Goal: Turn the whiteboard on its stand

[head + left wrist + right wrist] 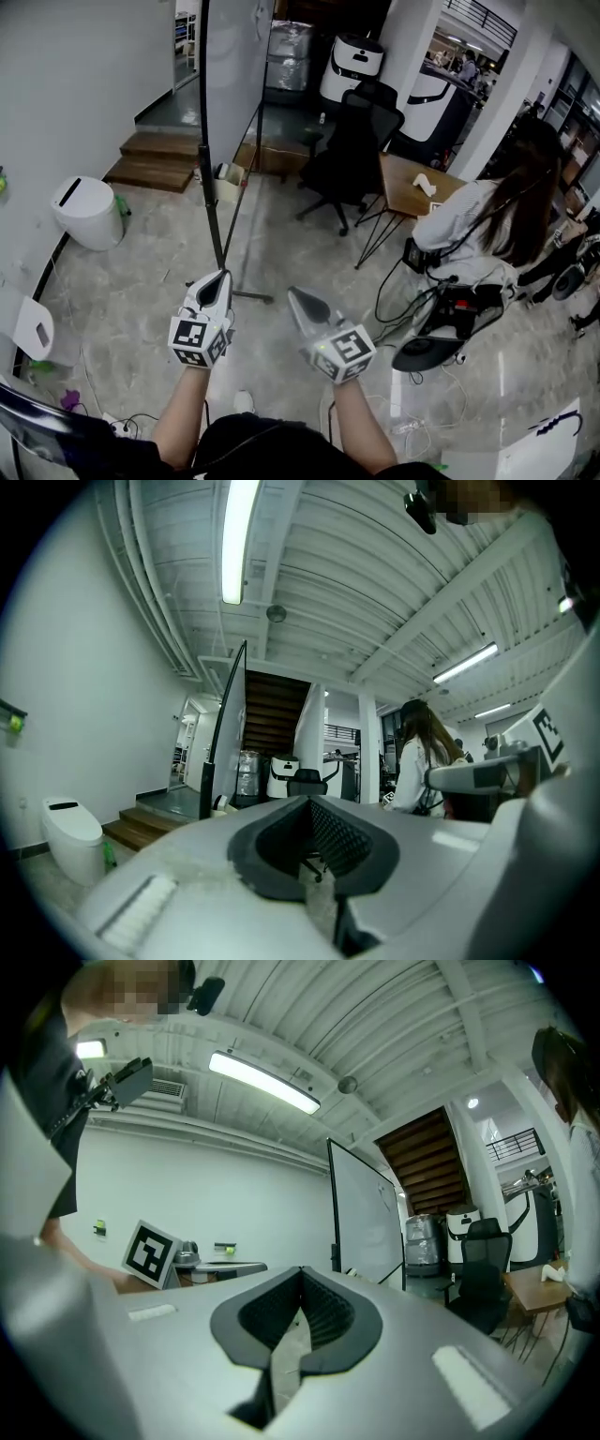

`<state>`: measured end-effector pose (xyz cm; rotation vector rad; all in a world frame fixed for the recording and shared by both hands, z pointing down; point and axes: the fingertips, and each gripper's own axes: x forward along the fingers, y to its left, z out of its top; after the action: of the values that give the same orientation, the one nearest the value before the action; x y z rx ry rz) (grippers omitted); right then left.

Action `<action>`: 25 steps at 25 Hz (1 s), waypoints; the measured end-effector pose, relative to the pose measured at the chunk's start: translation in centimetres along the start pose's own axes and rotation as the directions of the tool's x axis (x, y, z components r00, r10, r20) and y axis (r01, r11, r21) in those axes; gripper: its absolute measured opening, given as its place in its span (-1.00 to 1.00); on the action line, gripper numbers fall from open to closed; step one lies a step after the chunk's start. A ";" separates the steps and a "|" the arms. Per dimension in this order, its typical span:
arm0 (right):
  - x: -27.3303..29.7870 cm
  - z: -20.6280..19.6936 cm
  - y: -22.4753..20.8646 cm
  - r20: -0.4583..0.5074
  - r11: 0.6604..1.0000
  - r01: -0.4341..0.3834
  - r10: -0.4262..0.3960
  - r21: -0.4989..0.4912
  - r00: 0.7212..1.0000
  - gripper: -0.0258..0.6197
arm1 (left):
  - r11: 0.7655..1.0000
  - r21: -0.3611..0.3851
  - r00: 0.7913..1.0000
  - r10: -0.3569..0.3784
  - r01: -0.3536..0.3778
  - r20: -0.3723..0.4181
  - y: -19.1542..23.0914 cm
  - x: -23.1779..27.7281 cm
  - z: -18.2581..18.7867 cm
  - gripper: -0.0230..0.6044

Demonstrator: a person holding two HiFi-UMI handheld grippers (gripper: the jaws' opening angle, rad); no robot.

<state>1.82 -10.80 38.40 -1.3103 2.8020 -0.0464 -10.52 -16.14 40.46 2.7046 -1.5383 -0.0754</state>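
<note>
The whiteboard [234, 75] stands on its black stand [214, 202] ahead of me, seen nearly edge-on, with a foot [251, 296] on the marble floor. My left gripper [223, 276] is shut and empty, its tip close in front of the stand's post and apart from it. To its right, my right gripper [293, 294] is shut with nothing in it. In the left gripper view the whiteboard [230, 733] rises past my left gripper [309, 803]. Beyond my right gripper [300, 1279], the right gripper view shows the whiteboard [366, 1213] by its face.
A white bin [89, 214] stands by the left wall, with wooden steps [155, 157] behind it. A black office chair [352, 155] and a wooden table [412, 183] are to the right of the board. A seated person [487, 225] and floor cables [403, 300] lie further right.
</note>
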 end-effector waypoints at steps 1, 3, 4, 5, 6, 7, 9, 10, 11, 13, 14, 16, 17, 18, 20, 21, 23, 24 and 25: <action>1.1 0.1 -0.3 0.007 1.000 0.006 -0.006 0.002 1.000 -0.89 | 1.000 0.001 1.000 -0.003 0.003 0.000 1.0 0.7 0.0 -0.92; 3.4 0.1 -0.8 0.016 1.000 0.014 -0.014 0.007 1.000 -0.89 | 1.000 0.001 1.000 -0.007 0.007 0.001 3.1 2.1 0.0 -0.92; 4.5 0.1 -1.1 0.017 1.000 0.017 -0.017 0.008 1.000 -0.89 | 1.000 0.000 1.000 -0.011 0.011 0.000 4.1 2.8 0.0 -0.92; 5.5 0.0 -1.3 0.017 1.000 0.020 -0.020 0.007 1.000 -0.89 | 1.000 0.000 1.000 -0.018 0.018 -0.001 4.9 3.6 0.0 -0.92; 6.4 0.0 -1.6 0.016 1.000 0.026 -0.026 0.005 1.000 -0.89 | 1.000 0.000 1.000 -0.029 0.029 -0.002 5.5 4.4 0.1 -0.92; 7.1 0.0 -2.0 0.015 0.999 0.034 -0.034 0.003 0.999 -0.89 | 0.999 0.000 0.999 -0.041 0.041 -0.002 5.9 5.1 0.2 -0.92; 8.4 0.4 -2.9 0.018 0.999 0.050 -0.050 0.000 0.999 -0.89 | 0.998 0.003 0.998 -0.059 0.059 0.003 6.6 6.5 0.5 -0.92; 9.0 0.5 -3.3 0.022 0.998 0.056 -0.056 0.000 0.998 -0.89 | 0.998 0.005 0.998 -0.063 0.063 0.005 7.0 7.1 0.7 -0.92; 9.6 0.7 -3.6 0.026 0.998 0.062 -0.062 0.001 0.998 -0.89 | 0.998 0.007 0.998 -0.064 0.064 0.007 7.5 7.6 0.8 -0.92; 10.5 1.0 -4.3 0.028 0.997 0.077 -0.077 0.001 0.997 -0.89 | 0.997 0.012 0.998 -0.070 0.070 0.006 8.3 8.7 0.9 -0.92; 10.8 1.0 -4.6 0.026 0.996 0.086 -0.086 0.001 0.996 -0.89 | 0.997 0.013 0.997 -0.077 0.077 0.004 8.6 9.3 0.8 -0.92; 11.2 1.0 -5.1 0.018 0.995 0.102 -0.102 0.003 0.995 -0.89 | 0.995 0.010 0.996 -0.094 0.094 -0.002 8.9 10.3 0.6 -0.92; 11.4 1.0 -5.3 0.014 0.994 0.108 -0.108 0.004 0.994 -0.89 | 0.995 0.008 0.995 -0.101 0.101 -0.002 9.1 10.8 0.6 -0.92; 11.6 1.0 -5.5 0.011 0.994 0.113 -0.113 0.005 0.994 -0.89 | 0.994 0.004 0.994 -0.107 0.107 -0.001 9.2 11.2 0.6 -0.92; 11.8 0.8 -6.0 0.004 0.993 0.119 -0.119 0.007 0.993 -0.89 | 0.993 -0.002 0.993 -0.117 0.117 0.001 9.2 11.9 0.5 -0.92; 11.9 0.7 -6.2 -0.001 0.993 0.119 -0.119 0.008 0.993 -0.89 | 0.992 -0.005 0.993 -0.122 0.122 0.002 9.2 12.2 0.5 -0.92; 12.3 0.1 -6.5 -0.016 0.993 0.117 -0.117 0.009 0.993 -0.89 | 0.991 -0.008 0.991 -0.132 0.132 0.005 9.2 12.7 0.2 -0.92; 12.4 -0.1 -6.6 -0.022 0.993 0.116 -0.116 0.012 0.993 -0.89 | 0.991 -0.004 0.991 -0.136 0.136 0.005 9.1 12.8 0.1 -0.92; 12.6 -0.2 -6.7 -0.024 0.993 0.115 -0.114 0.016 0.993 -0.89 | 0.990 0.003 0.990 -0.139 0.139 0.004 9.1 12.9 0.0 -0.92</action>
<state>-1.14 -24.72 38.51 -1.4749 2.7358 -0.0901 -11.70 -31.89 40.51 2.8116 -1.3498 -0.0826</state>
